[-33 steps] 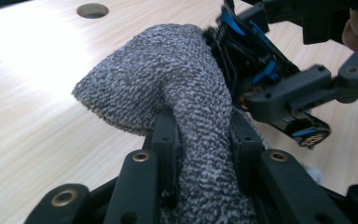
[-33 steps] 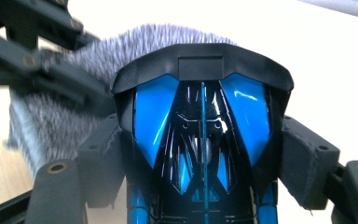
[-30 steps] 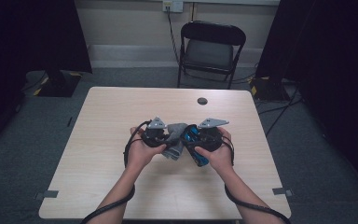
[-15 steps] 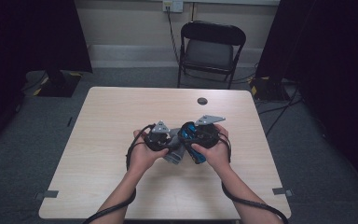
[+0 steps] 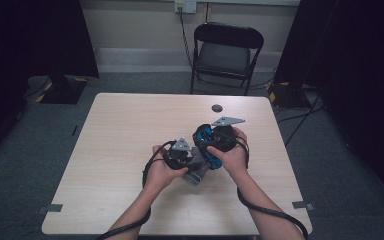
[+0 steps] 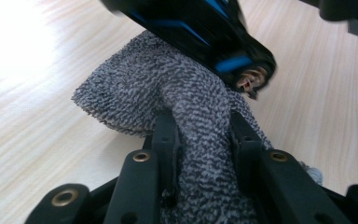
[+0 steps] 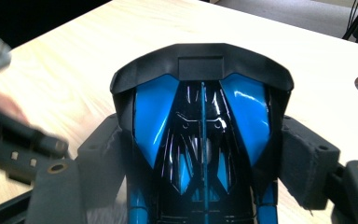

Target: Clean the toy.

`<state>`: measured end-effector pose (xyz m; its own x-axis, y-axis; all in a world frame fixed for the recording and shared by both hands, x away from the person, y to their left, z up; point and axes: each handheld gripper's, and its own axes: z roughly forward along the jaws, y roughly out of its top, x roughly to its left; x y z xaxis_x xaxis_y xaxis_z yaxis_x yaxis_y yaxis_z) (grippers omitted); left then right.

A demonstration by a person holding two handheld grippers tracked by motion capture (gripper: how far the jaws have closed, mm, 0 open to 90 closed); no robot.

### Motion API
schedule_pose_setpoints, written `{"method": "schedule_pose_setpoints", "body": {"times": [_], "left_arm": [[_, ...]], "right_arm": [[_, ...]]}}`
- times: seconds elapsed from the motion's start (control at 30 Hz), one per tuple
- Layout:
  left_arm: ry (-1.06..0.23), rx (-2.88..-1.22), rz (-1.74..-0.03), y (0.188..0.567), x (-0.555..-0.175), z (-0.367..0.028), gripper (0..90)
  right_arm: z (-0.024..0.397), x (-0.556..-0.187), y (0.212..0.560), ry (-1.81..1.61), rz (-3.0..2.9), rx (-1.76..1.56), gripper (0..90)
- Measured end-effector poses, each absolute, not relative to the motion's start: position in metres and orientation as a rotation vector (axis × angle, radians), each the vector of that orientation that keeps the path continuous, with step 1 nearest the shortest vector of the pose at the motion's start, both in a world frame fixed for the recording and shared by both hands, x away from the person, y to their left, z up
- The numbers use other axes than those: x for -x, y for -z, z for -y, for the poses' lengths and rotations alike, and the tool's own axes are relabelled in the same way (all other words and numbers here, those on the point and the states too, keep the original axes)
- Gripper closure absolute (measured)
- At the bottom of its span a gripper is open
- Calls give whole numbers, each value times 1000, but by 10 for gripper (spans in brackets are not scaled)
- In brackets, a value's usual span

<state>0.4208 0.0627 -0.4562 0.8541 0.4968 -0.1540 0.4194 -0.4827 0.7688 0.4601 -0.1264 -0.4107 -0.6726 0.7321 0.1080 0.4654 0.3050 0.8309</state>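
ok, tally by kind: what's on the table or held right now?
cloth: 1
toy car: 1
disc: 1
grippers: 2, left and right
total: 5

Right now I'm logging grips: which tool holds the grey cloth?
The left tool: its jaws pinch the grey cloth. The right tool clamps the blue-and-black object instead.
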Motion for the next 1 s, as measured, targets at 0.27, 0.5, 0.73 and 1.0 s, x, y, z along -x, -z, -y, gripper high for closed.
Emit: {"method": "schedule_pose_setpoints", "body": {"times": [0.27,0.5,0.73,1.0], "left_arm": [[-39,-2212,-580,473,-408,-47,694],[-90,-2214,-602,477,-408,-63,692],[-238,-2168,-757,475,-422,-122,687],[-276,-2141,-844,478,-435,-152,678]], "right_arm": [[135,-468,409,-1316,-2251,-1134,254],[162,-475,416,-1273,-2235,-1210,254],[193,-481,446,-1121,-2280,-1288,254],[203,-489,461,-1072,-2285,-1328,253]]}}
